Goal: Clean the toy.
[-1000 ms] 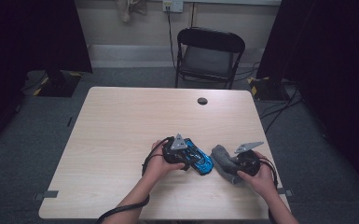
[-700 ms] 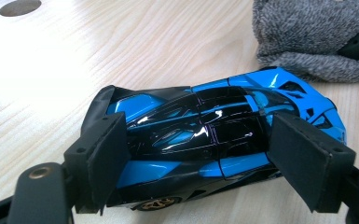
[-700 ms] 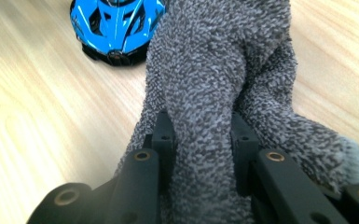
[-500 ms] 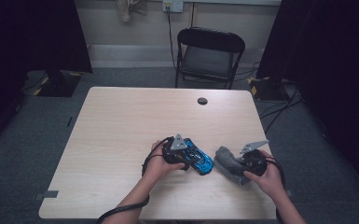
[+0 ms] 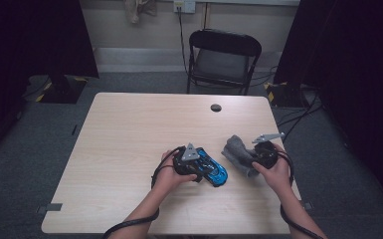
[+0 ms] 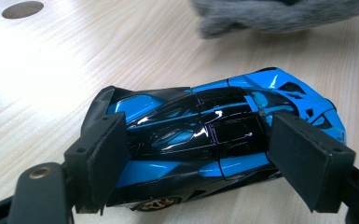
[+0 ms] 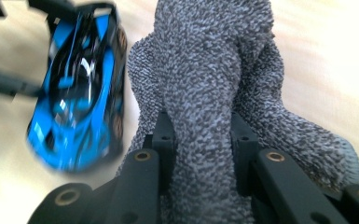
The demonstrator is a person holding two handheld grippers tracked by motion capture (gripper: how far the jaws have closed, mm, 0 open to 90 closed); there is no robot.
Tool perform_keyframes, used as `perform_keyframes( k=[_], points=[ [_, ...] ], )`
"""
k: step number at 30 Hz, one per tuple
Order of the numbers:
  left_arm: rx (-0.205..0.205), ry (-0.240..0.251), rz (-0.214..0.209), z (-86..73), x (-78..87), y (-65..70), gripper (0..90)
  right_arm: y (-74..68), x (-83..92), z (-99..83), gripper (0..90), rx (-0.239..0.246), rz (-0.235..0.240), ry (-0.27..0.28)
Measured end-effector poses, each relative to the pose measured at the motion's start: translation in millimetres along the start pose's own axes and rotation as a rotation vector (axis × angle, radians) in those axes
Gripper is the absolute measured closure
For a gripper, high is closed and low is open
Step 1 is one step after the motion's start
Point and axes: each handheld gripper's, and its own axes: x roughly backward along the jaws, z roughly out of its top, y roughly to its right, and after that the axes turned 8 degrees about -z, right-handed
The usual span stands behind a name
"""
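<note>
Right gripper (image 7: 200, 140) clamping fuzzy grey knitted cloth (image 7: 214, 70), hiding jaw tips. Left gripper (image 6: 191, 158) pinching glossy blue-and-black toy car (image 6: 205, 135) (nose blurring in right gripper view) on pale wooden table (image 5: 129, 134).

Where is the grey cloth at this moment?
In the high view the grey cloth is near the table's right edge, gripped by the right gripper, just right of the blue toy car.
</note>
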Motion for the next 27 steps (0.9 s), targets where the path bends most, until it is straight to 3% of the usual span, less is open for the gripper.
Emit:
perform_keyframes(
  k=[8,14,27],
  points=[
    [0.0,0.01,0.0,-1.2,0.0,0.4,19.9,-21.0,-29.2,34.8,70.8,0.045,-0.049,-0.001],
    [-0.003,0.002,0.001,-0.6,0.2,0.3,20.0,-31.1,-49.0,52.2,70.8,0.063,-0.05,-0.008],
    [0.001,0.013,-0.001,-1.5,0.0,0.4,20.0,-48.5,-83.8,60.0,70.1,0.084,-0.042,-0.015]
  ],
)
